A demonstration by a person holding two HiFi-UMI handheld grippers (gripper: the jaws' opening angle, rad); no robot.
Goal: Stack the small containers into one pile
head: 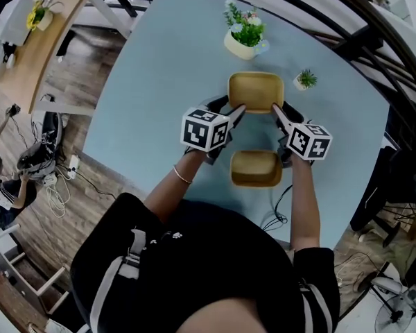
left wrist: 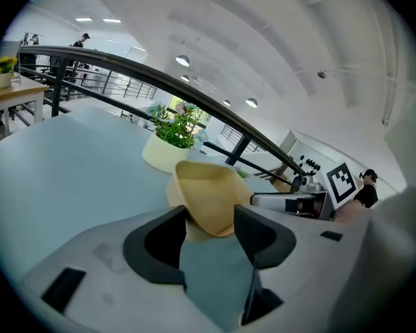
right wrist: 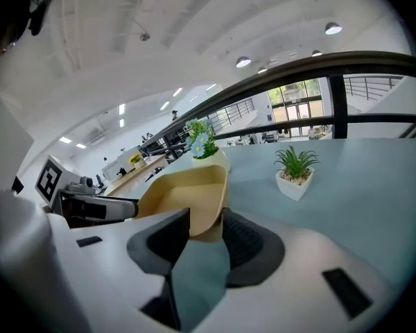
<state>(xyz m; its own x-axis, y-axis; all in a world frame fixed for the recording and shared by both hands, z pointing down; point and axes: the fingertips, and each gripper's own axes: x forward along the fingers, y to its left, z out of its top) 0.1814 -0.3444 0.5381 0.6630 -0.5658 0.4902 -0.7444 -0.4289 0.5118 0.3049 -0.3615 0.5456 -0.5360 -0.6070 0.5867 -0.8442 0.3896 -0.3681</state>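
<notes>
Pale blue table [head: 159,82], wide; bare surface to the left, edge falling away to the right and near side.

Two tan rectangular plastic containers, both open side up. Far container [head: 256,91] mid-table; near container [head: 256,168] close to the person, sitting flat and untouched. The two are apart, roughly in line near to far.

Left gripper [head: 237,111]: jaws closed onto the left wall of the far container, rim pinched between the pads, seen plainly in the left gripper view [left wrist: 206,196]. Right gripper [head: 277,109]: the same on the right wall, clamped over the rim [right wrist: 187,200]. Cannot tell whether the container is off the table yet.

Step in hand, by my reading: carry the far container back and seat it in the near one. To do it well: keep both sides level, raise it clear of the near rim, square the corners over the lower container, then lower straight so it nests.

Room: the path between the containers is open. White pot of flowers [head: 241,40] stands just beyond the far container, and a small white pot with a green plant [head: 304,80] just to its right. Pull toward the person, away from both.
</notes>
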